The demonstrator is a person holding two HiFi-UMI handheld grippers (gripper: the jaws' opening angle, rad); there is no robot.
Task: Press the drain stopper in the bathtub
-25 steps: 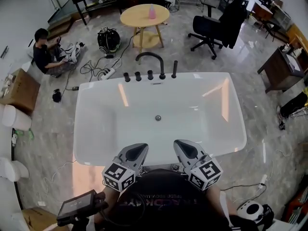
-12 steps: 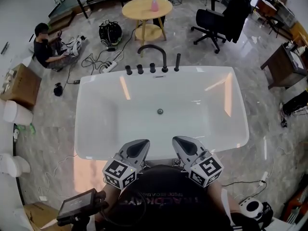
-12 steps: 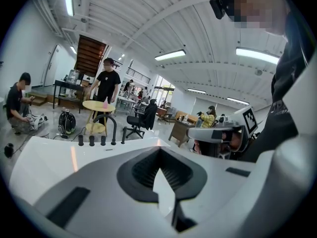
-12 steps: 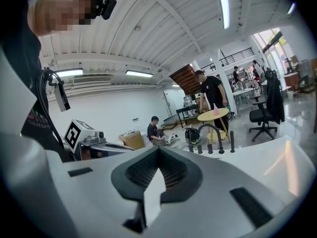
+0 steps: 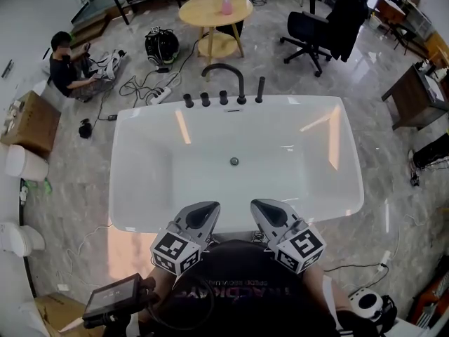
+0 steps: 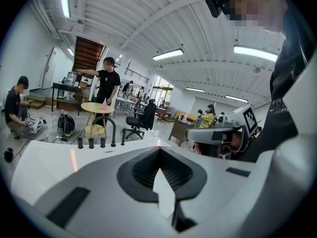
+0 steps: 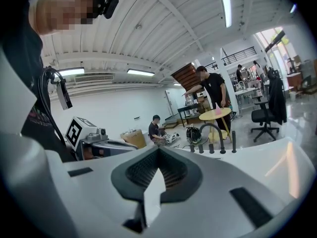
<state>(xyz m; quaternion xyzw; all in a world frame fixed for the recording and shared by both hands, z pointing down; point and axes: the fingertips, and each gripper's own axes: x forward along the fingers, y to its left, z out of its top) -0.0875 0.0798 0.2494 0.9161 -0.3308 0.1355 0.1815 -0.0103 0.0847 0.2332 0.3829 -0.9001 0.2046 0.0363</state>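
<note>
The white bathtub (image 5: 126, 188) fills the middle of the head view, with a small round metal drain stopper (image 5: 234, 161) in the centre of its floor. A black arched faucet (image 5: 223, 76) and several black knobs stand on the far rim. My left gripper (image 5: 200, 215) and right gripper (image 5: 270, 213) hover side by side over the near rim, well short of the stopper, both shut and holding nothing. In the left gripper view the left gripper (image 6: 159, 150) points across the tub toward the faucet (image 6: 106, 128). The right gripper (image 7: 158, 150) also faces the faucet (image 7: 210, 133).
Beyond the tub stand a round yellow table (image 5: 214, 9) with a pink bottle and a black office chair (image 5: 319, 27). A person (image 5: 63, 65) sits on the floor at the back left among cables. A cardboard box (image 5: 28, 125) lies at the left.
The tub and stopper have shifted slightly up in the head view. Both grippers stay shut over the near rim, barely moved.
</note>
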